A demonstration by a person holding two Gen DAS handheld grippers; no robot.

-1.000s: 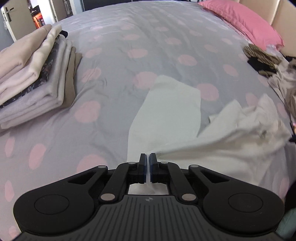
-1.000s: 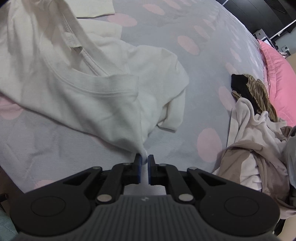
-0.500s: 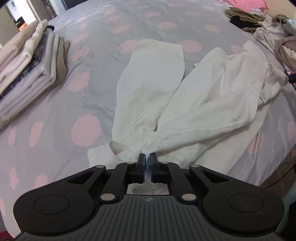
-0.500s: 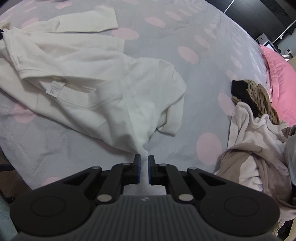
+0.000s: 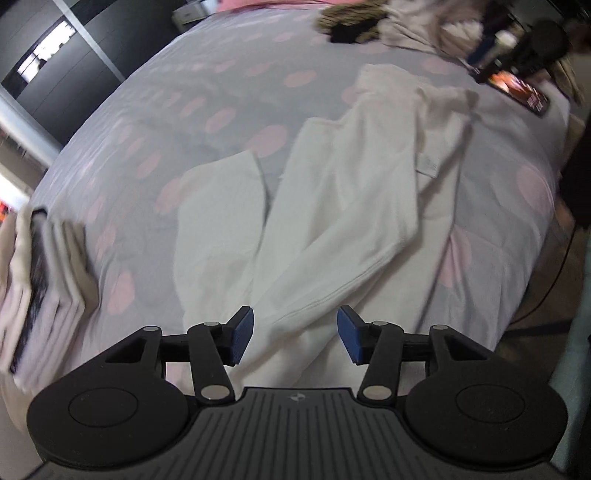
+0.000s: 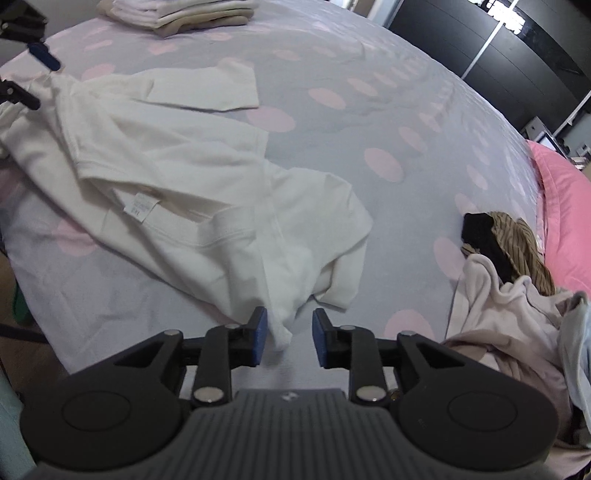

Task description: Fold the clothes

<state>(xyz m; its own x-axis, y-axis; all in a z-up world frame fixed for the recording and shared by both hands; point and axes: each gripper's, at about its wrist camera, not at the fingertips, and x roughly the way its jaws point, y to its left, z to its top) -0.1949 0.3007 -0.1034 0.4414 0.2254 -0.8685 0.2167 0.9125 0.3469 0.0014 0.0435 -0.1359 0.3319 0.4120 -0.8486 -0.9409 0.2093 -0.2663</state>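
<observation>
Left wrist view: left gripper [image 5: 294, 334] spread, holding nothing, white shirt [image 5: 332, 221] crumpled mid-frame on spotted bedspread [image 5: 184, 92]; right gripper [image 6: 287, 336] likewise parted around a loose shirt corner; folded stack [image 6: 177, 11] upper left, presumably finished pieces; unfolded heap [image 6: 498, 314] lower right.

Black tool [image 5: 295, 334], blue pads [image 5: 242, 334], silver pivot screws, ribbed grey base

White T-shirt [image 6: 207, 192] lies crumpled, label showing, on the bed.

Bare bedspread [image 6: 369, 122] beyond the shirt [image 6: 192, 192]; unfolded heap [image 6: 509, 295] crowds the right.
</observation>
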